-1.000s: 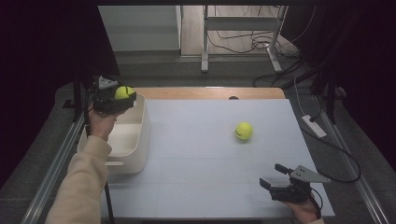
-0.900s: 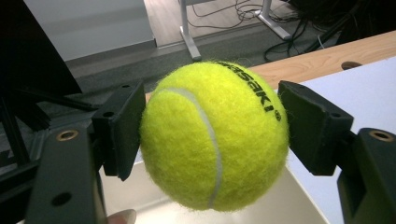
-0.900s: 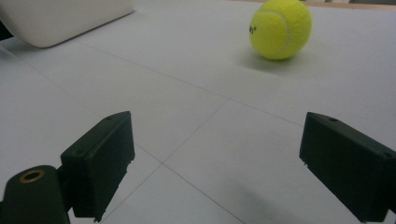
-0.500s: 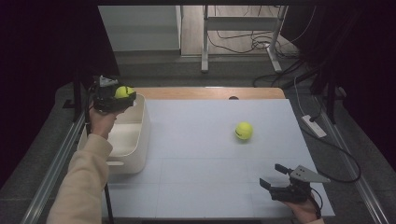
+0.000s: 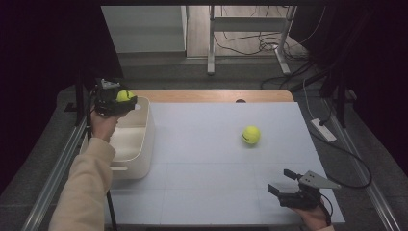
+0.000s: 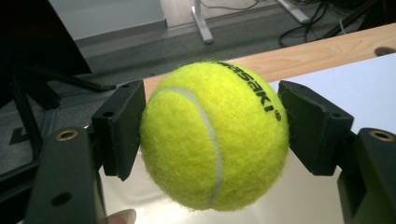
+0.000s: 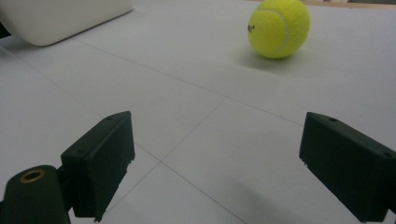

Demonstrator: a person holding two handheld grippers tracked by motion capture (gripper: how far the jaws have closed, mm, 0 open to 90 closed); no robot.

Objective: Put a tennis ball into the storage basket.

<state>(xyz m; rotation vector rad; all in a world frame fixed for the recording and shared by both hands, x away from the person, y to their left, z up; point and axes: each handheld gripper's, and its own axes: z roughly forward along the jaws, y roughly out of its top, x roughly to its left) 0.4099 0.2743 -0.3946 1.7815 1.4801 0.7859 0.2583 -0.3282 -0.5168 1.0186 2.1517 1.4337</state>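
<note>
Above the white bin [image 5: 139,144], the left gripper [image 5: 119,98] clamps a tennis ball [image 6: 212,135].
Its pads press both sides of that ball; the right gripper [image 5: 284,182] hangs spread and empty near the table's [image 5: 202,144] front edge, a second ball [image 5: 251,134] well beyond it.

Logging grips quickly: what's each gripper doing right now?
Left gripper: shut on a tennis ball, above the white bin.
Right gripper: open, holding nothing.

You see a fuzzy felt tennis ball [image 6: 214,135], matt black plastic jaws, a smooth, slightly glossy cream plastic bin [image 5: 137,144], a matt white table top [image 5: 202,159], its far edge pale wood [image 5: 211,95].
</note>
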